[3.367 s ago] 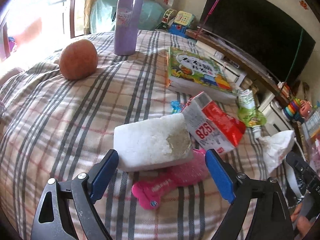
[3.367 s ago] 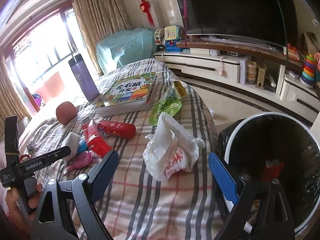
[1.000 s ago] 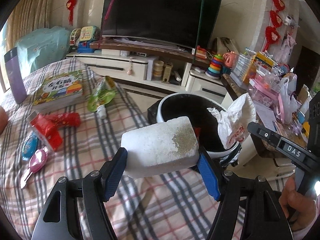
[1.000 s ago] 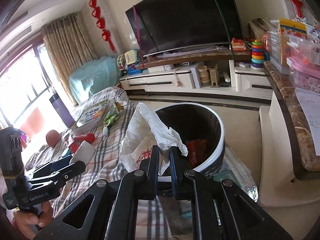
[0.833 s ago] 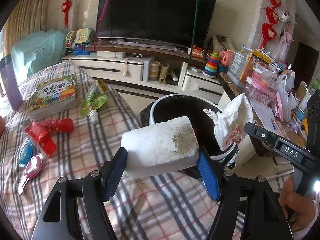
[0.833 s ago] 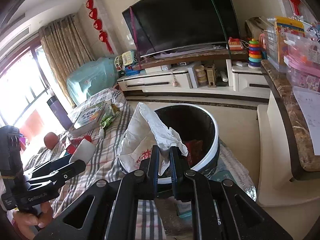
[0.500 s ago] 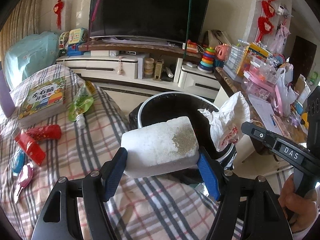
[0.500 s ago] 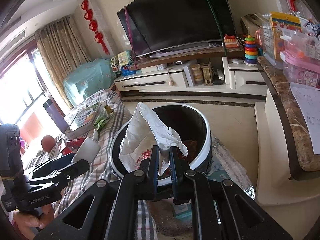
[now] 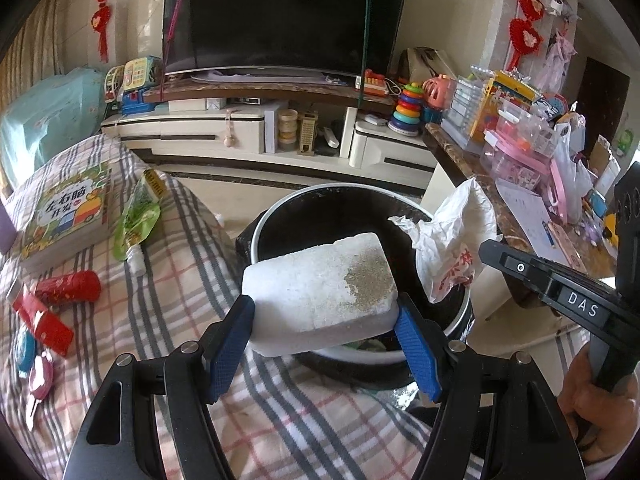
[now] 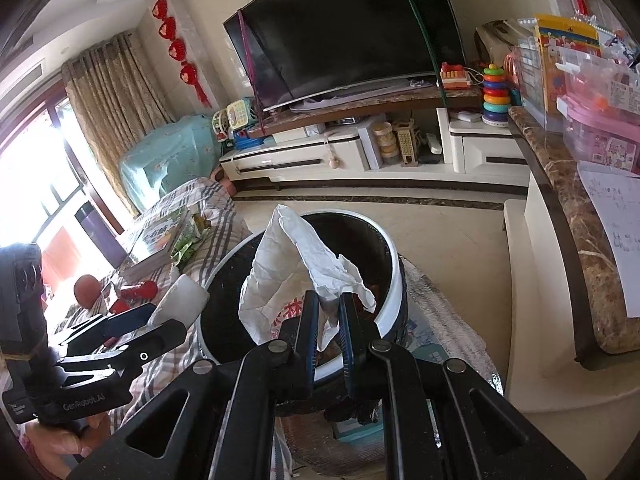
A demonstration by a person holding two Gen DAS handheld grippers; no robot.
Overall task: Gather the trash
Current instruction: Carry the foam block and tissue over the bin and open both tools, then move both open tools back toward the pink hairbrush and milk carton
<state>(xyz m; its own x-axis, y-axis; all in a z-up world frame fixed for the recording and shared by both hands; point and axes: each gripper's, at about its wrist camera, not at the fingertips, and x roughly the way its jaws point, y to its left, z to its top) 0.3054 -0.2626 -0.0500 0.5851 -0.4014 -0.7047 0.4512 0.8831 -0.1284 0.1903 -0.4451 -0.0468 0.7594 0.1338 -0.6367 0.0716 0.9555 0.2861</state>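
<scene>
Both loads are at the trash bin [image 9: 280, 216], so the drop-off step is in hand; next, each gripper must clear the rim and part its jaws. The left gripper [image 9: 324, 344], jaws wide, clamps the white foam block [image 9: 320, 284] over the bin's six-o'clock rim. The right gripper [image 10: 329, 332], nearly together, pinches the crumpled white plastic bag [image 10: 288, 264] above the bin's opening.

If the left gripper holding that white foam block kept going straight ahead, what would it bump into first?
Probably the trash bin: the left gripper and its foam block point toward the bin's dark opening. Depth is unclear.
</scene>
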